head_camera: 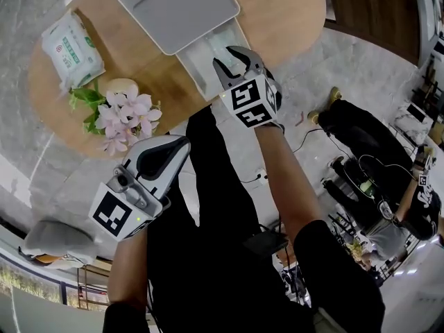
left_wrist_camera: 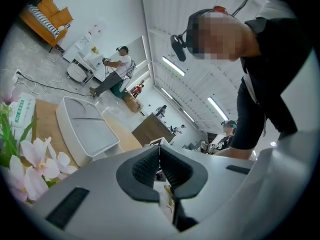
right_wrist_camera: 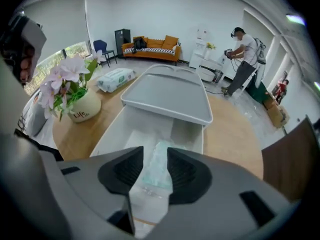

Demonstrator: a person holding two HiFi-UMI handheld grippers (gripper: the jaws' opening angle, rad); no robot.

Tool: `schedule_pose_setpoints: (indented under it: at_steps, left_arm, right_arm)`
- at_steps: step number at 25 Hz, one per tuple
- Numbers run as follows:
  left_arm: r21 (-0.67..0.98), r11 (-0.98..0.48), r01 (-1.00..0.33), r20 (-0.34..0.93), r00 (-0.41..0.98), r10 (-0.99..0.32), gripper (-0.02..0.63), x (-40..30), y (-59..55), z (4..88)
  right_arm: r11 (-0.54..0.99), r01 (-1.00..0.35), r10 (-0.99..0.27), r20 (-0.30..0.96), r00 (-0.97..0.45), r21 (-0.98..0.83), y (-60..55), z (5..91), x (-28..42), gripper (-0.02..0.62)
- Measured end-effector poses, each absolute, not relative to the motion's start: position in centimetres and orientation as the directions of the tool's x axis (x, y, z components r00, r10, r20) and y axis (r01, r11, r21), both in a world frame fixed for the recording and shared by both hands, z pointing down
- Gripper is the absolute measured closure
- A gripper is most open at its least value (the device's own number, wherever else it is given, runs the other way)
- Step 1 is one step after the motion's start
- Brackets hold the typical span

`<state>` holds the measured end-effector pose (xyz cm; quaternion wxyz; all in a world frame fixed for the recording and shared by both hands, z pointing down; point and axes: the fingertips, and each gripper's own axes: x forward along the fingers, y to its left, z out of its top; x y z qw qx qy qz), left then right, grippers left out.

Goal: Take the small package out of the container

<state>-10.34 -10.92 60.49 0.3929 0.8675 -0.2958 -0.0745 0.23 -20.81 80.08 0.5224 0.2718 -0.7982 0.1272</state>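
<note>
We see a round wooden tabletop (head_camera: 284, 5) standing on a pale marbled floor (head_camera: 41, 179), and three things rest directly on it. Near its middle sits a white oblong container (head_camera: 189, 66) with a grey-white lid (head_camera: 173, 5) lying askew over its far part, so the near end is uncovered. Well apart from it, at the left in the head view, a white-and-green soft pack (head_camera: 72, 49) lies flat, and just beside that pack, closer to the edge, stands a pale round pot (head_camera: 119, 87) of pink flowers (head_camera: 126, 116).
</note>
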Motion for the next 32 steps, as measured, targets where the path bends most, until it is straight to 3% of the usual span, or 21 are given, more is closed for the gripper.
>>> schedule_pose_setpoints:
  at_steps: [13,20,26,32]
  left_arm:
    - [0.749,-0.524,-0.406,0.096,0.849,-0.520,0.588,-10.6,-10.0,60.7]
    - [0.747,-0.526,-0.407,0.092,0.847,-0.524,0.588,-10.9,-9.9,60.7]
    - [0.745,-0.525,-0.411,0.083,0.838,-0.539,0.588,-10.4,-10.4,60.7]
    - [0.741,-0.521,-0.425,0.095,0.833,-0.544,0.588,-10.2,-10.1,60.4]
  right_arm:
    - [0.842,-0.531,-0.207,0.967,-0.147,0.100,-21.1,84.7,0.1,0.445]
    - [0.840,-0.537,-0.179,0.973,-0.146,0.074,-21.0,85.1,0.1,0.454]
    - [0.859,-0.503,-0.187,0.974,-0.129,0.098,-21.0,84.8,0.6,0.526]
    - [0.860,-0.499,-0.239,0.948,-0.211,0.106,-21.3,81.7,0.2,0.568]
